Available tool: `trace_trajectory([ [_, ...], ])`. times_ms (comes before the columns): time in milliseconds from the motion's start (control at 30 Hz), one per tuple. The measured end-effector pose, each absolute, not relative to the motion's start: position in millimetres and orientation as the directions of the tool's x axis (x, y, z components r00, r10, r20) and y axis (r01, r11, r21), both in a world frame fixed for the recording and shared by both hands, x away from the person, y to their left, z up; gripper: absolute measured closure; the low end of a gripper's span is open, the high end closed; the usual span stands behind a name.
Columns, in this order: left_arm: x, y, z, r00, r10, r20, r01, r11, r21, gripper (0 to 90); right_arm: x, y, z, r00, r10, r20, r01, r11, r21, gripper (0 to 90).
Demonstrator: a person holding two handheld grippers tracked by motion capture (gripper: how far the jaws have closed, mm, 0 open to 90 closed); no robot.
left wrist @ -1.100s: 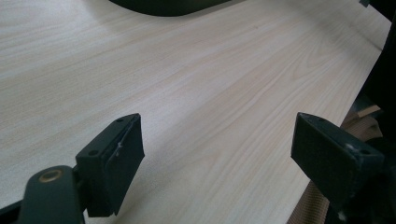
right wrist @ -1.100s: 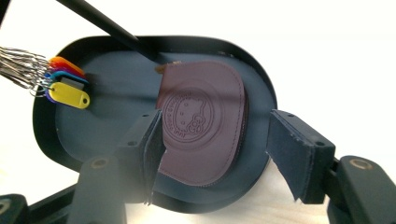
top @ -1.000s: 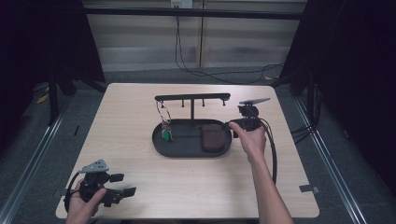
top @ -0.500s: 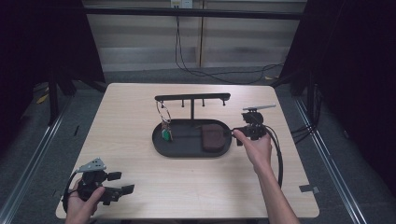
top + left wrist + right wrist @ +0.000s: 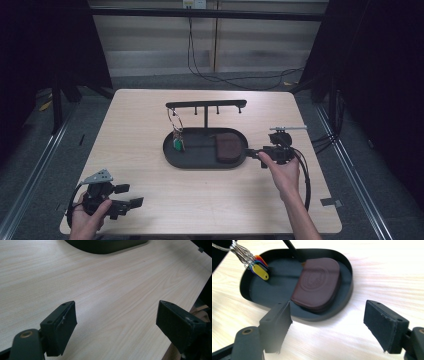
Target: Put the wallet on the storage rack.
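A pale wooden table (image 5: 150, 125) stands on a grey floor (image 5: 30, 165) amid dark surroundings. On it, a black oval tray (image 5: 197, 161) holds a brown pouch (image 5: 318, 281) and hanging keys (image 5: 255, 263). The right gripper (image 5: 327, 322), jaws just opening and empty, sits beside the tray; the left gripper (image 5: 116, 322) gapes near the table's corner.

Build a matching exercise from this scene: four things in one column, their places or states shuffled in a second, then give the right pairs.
Things:
1. brown pouch
2. key ring with coloured tags
3. left gripper
4. right gripper

Places or states:
A. open, near the table's near left corner
B. hanging from the stand's bar over the tray's left end
C. open, at the tray's right end
D. lying in the right half of the black tray

Pairs: 1-D, 2-B, 3-A, 4-C
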State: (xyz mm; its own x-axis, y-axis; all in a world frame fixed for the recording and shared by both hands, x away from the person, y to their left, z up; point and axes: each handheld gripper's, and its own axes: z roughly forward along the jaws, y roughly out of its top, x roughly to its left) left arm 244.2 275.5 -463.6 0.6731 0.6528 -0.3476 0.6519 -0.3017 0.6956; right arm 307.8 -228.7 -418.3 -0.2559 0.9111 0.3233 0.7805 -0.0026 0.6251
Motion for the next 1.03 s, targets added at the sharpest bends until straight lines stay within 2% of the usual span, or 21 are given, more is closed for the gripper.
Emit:
trace_trajectory([
  [100, 242.9, 276.7, -461.1, 0.676, 0.66, -0.329, 0.631, -0.288, 0.72, 16.8, 297.8, -235.1, -421.7, -0.242, 0.913, 0.329, 0.772, -0.024, 0.635, 21.1],
  [333, 243.5, 276.9, -461.5, 0.67, 0.662, -0.335, 0.639, -0.285, 0.715, 16.8, 274.1, -244.0, -427.1, -0.24, 0.921, 0.307, 0.746, -0.028, 0.666, 21.6],
  [767, 240.0, 275.2, -459.6, 0.675, 0.659, -0.332, 0.633, -0.286, 0.72, 17.2, 220.4, -249.9, -444.8, -0.261, 0.945, 0.198, 0.702, 0.045, 0.711, 21.8],
  [1033, 239.5, 276.6, -458.9, 0.664, 0.667, -0.338, 0.64, -0.274, 0.718, 17.3, 210.6, -258.0, -459.1, -0.233, 0.951, 0.205, 0.703, 0.02, 0.711, 21.7],
])
